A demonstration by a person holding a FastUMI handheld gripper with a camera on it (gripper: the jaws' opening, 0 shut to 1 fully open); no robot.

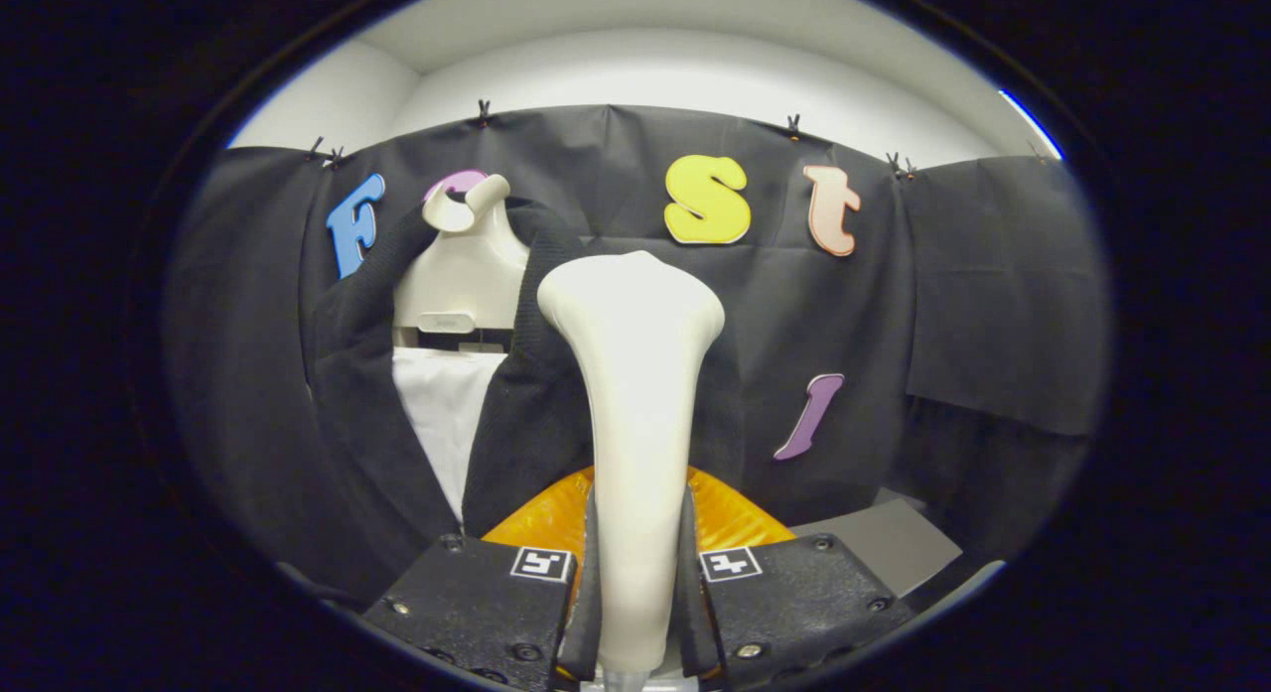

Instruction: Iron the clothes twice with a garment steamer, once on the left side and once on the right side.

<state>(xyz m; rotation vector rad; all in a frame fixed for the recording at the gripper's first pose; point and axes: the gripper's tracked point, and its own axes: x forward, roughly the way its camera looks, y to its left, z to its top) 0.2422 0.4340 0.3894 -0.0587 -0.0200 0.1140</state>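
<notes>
A cream garment steamer (pixel 635 404) stands upright between my fingers, its wide head up. My gripper (pixel 635 593) is shut on the steamer's handle, both fingers pressed against its sides. Beyond it to the left hangs a black knit jacket (pixel 348 404) on a cream mannequin-style hanger (pixel 462 265), with a white shirt panel (pixel 442 414) showing in the jacket's opening. The steamer head sits in front of the jacket's right front panel (pixel 531 414); whether it touches the cloth I cannot tell.
An orange ribbed piece (pixel 541 518) lies just behind the fingers at the steamer's base. A grey tabletop (pixel 884 543) shows beyond the right finger. Black cloth (pixel 993 305) lines the booth wall behind everything.
</notes>
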